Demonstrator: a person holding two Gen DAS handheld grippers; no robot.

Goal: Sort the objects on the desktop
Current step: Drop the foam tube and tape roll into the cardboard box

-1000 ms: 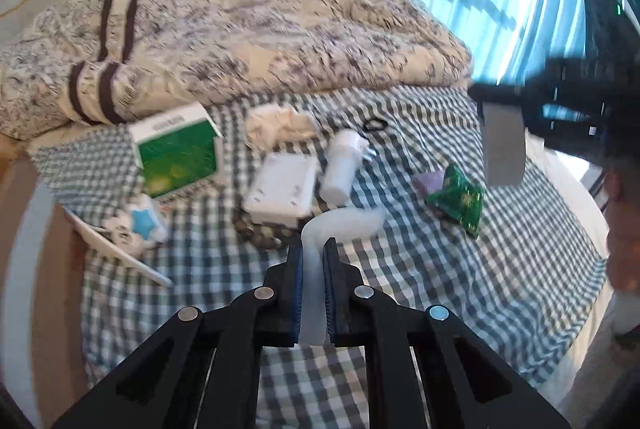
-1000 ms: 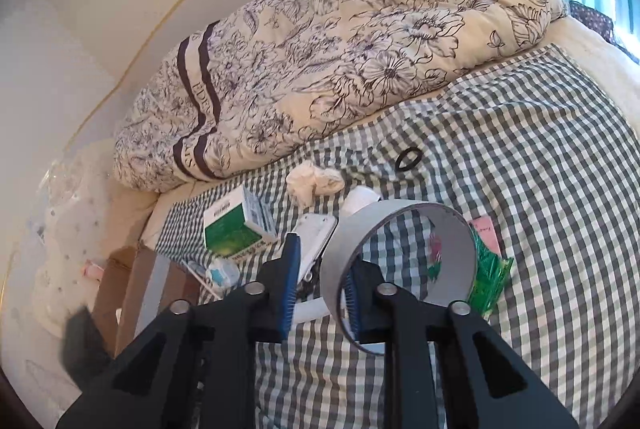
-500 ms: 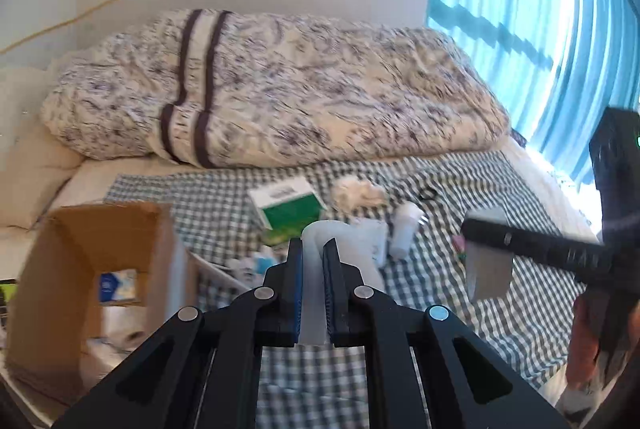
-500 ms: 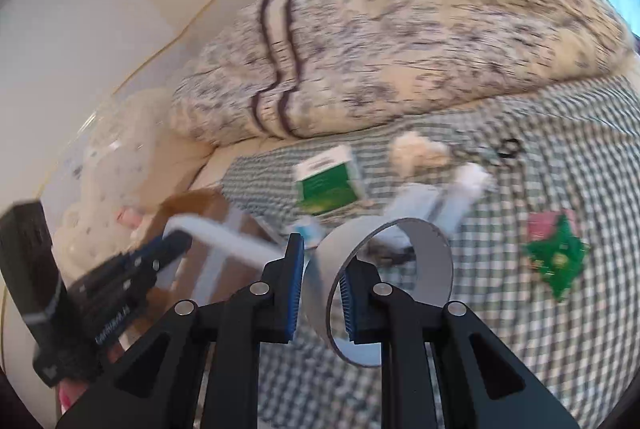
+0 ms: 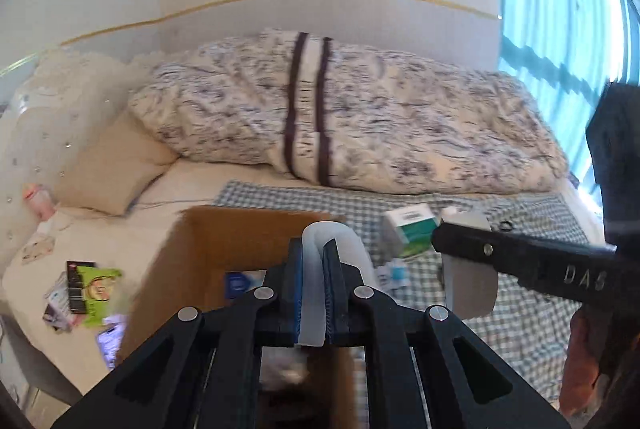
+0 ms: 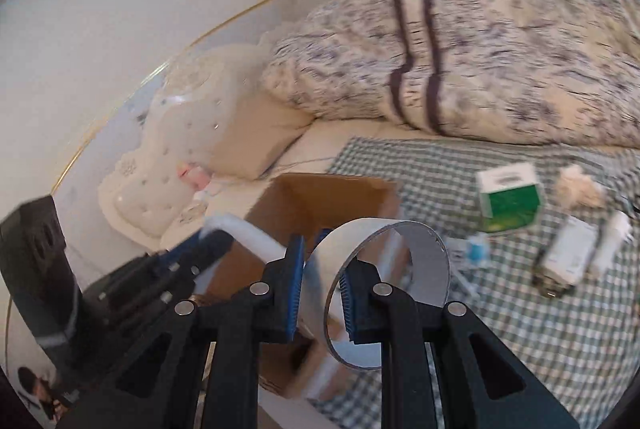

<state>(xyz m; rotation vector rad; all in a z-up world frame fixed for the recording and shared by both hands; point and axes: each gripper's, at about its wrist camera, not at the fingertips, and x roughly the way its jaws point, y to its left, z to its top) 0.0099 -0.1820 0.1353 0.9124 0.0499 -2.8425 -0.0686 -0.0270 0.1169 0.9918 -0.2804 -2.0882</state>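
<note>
My left gripper (image 5: 313, 249) is shut on a bent white plastic strip (image 5: 344, 241) and hangs over the open cardboard box (image 5: 240, 241). My right gripper (image 6: 320, 289) is shut on the wall of a grey tape roll (image 6: 424, 249), just right of the box (image 6: 328, 197). In the right wrist view the left gripper (image 6: 208, 241) and its strip (image 6: 256, 235) reach in from the left over the box's near edge. The left wrist view shows the tape roll (image 5: 472, 289) held beside the box.
On the checked cloth (image 6: 520, 309) lie a green and white carton (image 6: 510, 197), crumpled tissue (image 6: 580, 185), a white flat case (image 6: 568, 253) and a white bottle (image 6: 612, 241). A floral duvet (image 5: 360, 117) and pillow (image 5: 108, 165) lie behind. Packets (image 5: 84, 289) lie on the sheet at left.
Both grippers have swung left, away from the objects on the checked cloth, to the cardboard box. Each still carries its item: the strip and the tape roll.
</note>
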